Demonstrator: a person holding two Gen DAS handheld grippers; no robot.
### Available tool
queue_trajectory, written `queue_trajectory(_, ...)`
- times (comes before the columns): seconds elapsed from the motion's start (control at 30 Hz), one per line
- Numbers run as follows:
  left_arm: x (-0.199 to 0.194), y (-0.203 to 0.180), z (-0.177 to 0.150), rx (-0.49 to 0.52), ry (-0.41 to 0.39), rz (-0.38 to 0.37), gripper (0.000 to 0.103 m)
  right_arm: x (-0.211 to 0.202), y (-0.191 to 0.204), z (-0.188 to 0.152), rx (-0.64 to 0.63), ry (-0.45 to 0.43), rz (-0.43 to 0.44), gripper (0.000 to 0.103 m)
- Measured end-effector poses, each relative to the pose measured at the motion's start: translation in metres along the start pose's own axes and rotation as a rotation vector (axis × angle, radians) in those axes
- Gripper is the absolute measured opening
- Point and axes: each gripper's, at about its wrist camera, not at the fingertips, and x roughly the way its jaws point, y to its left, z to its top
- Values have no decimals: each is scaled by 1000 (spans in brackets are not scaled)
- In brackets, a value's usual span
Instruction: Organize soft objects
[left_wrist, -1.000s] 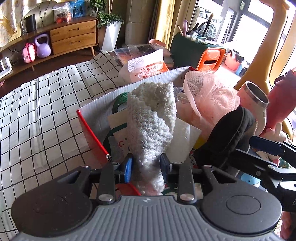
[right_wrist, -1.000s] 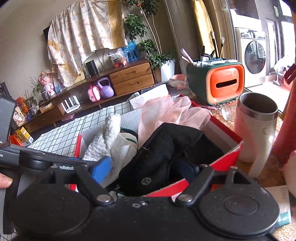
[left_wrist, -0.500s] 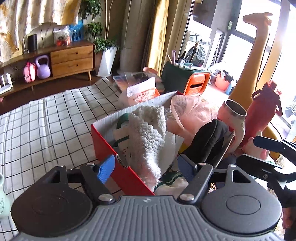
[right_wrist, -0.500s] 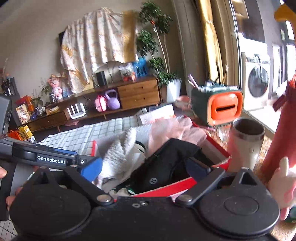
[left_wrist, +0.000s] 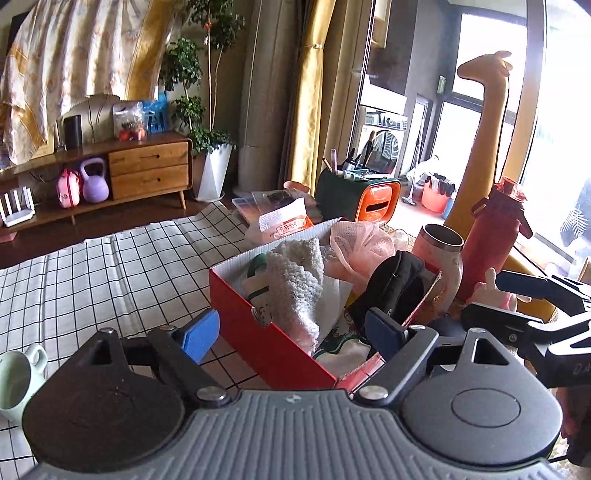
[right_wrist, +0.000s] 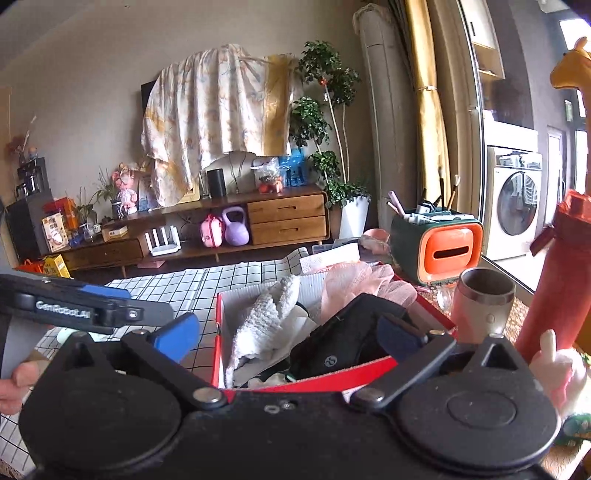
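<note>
A red cardboard box (left_wrist: 258, 334) (right_wrist: 364, 373) stands on the checked cloth and holds soft things: a white knitted cloth (left_wrist: 295, 280) (right_wrist: 264, 319) standing upright, a pink mesh puff (left_wrist: 360, 245) (right_wrist: 354, 284) and a black fabric piece (left_wrist: 393, 286) (right_wrist: 343, 347). My left gripper (left_wrist: 291, 334) is open and empty, above the box's near wall. My right gripper (right_wrist: 286, 334) is open and empty, just short of the box on its right side.
A steel mug (left_wrist: 443, 251) (right_wrist: 482, 304), a red bottle (left_wrist: 493, 232) (right_wrist: 554, 280) and a pink-white plush toy (right_wrist: 561, 369) stand right of the box. A green-orange organiser (left_wrist: 360, 197) (right_wrist: 437, 247) is behind. A pale green cup (left_wrist: 18, 384) sits at the left.
My left gripper opened and let go of the white knitted cloth, which stays in the box. Both grippers drew back and up from the box.
</note>
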Motion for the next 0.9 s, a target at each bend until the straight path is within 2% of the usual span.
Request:
queue_trajectory(0.07,-6,0,-5,4,-3,13,90,-3,2,-3,5,-4,-7,103)
queue_trajectory(0.17,-17,1,-13,-4,-14,13,102,-9,6,-10,1,-24,-16,103)
queue_trajectory(0.5,-40,-11,-39,27,-36,5,103,-31,15,-29,36,-62,-57,103)
queue_trajectory(0.63,-51,-12,-44,0,-40,-2,103,-37,19,-34,56,-52,-48,103)
queue_trajectory(0.9,-64,-9,-51,-43,-40,52,103,-50,29,-38,84,-55,-67,103)
